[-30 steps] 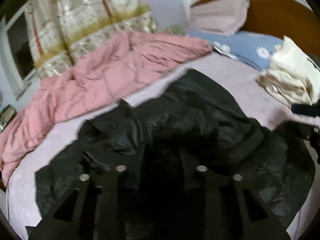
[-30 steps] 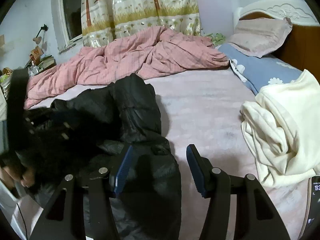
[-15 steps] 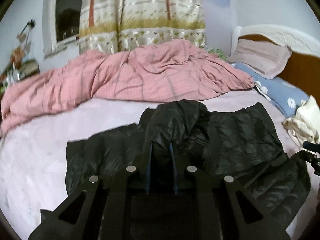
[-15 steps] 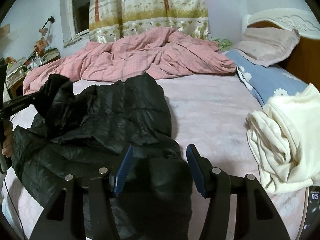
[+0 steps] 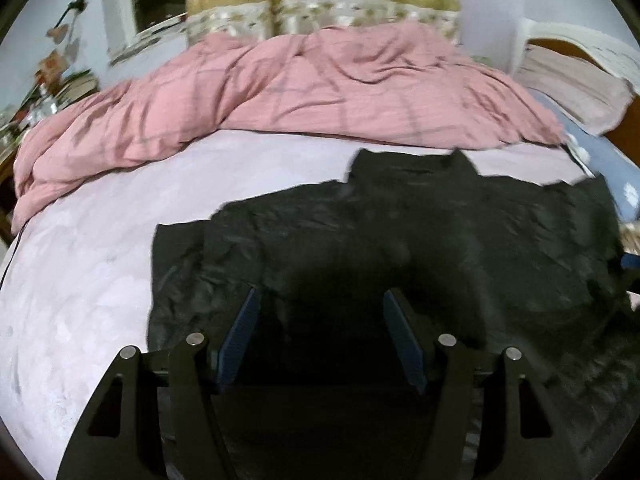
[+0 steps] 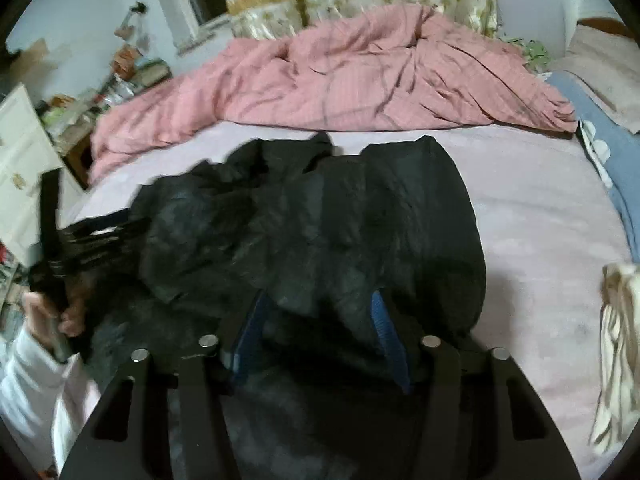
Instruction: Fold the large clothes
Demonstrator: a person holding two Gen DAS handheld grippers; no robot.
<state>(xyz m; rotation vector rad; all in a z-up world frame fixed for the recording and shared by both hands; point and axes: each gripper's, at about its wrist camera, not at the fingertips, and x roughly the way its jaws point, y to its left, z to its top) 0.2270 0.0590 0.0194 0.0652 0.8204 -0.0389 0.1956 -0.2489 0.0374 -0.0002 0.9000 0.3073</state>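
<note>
A large black puffer jacket [image 5: 420, 240] lies spread on the pale pink bedsheet [image 5: 100, 260]; it also shows in the right wrist view [image 6: 340, 232], partly bunched at its left side. My left gripper [image 5: 320, 300] is open, its blue pads wide apart, just above the jacket's near part. My right gripper [image 6: 316, 304] is open with jacket fabric lying between its pads. The left gripper and the hand holding it show in the right wrist view [image 6: 92, 236], at the jacket's left edge.
A rumpled pink quilt [image 5: 300, 88] lies across the far side of the bed. A blue pillow [image 6: 600, 152] and a beige pillow [image 5: 572, 88] are at the right by the headboard. A cream garment [image 6: 620, 340] lies at the right. A cluttered nightstand [image 6: 100, 96] is at the left.
My left gripper held a fold of the jacket half a second ago; it has opened and let go, and the jacket lies flatter. My right gripper moved forward over the jacket.
</note>
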